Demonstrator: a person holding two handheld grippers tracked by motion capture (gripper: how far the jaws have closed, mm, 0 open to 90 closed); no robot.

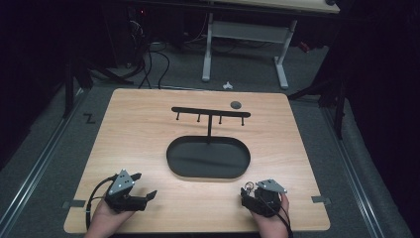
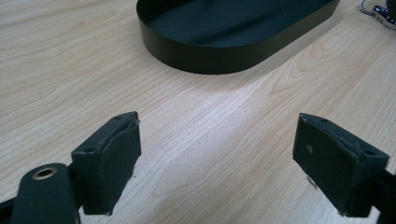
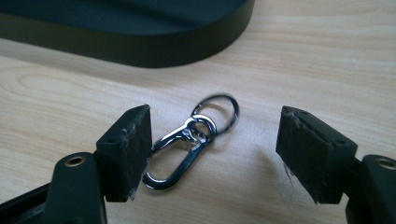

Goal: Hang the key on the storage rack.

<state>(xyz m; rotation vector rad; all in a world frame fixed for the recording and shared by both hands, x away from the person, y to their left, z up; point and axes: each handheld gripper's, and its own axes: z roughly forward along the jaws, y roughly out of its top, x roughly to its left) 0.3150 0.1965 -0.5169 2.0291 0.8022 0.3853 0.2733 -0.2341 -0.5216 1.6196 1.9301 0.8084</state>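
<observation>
Wooden table (image 1: 148, 124), near edge: left gripper (image 2: 217, 161) low over bare wood, jaws spread wide, nothing between them, aimed toward the near wall of the black oval tray (image 2: 219, 60). Right gripper (image 3: 215, 154) likewise spread wide, empty, straddling a metal snap-hook keychain (image 3: 180, 151) flat on the wood; hook body just beside the left-hand pad (image 3: 133, 149), attached split ring (image 3: 219, 112) farther forward, roughly midway between the pads. Placement judged as a pre-grasp stance: jaws parted on either side of the clip, ready for closing across its narrow body. In the high view, same keychain (image 1: 249, 187) at the tip of the right gripper (image 1: 255, 193), just short of the tray rim (image 1: 208, 174); left gripper (image 1: 141, 191) well apart on the opposite side. Beyond the tray, an upright black rack (image 1: 210, 113) with a crossbar and several short pegs, probably the intended hanger for the ring. Small dark disc (image 1: 236, 104) on the table behind the rack, right of centre. Obstruction: tray between keychain and rack, hence lift and carry over its wall; flat-lying clip low against the wood, little height for the pads.
</observation>
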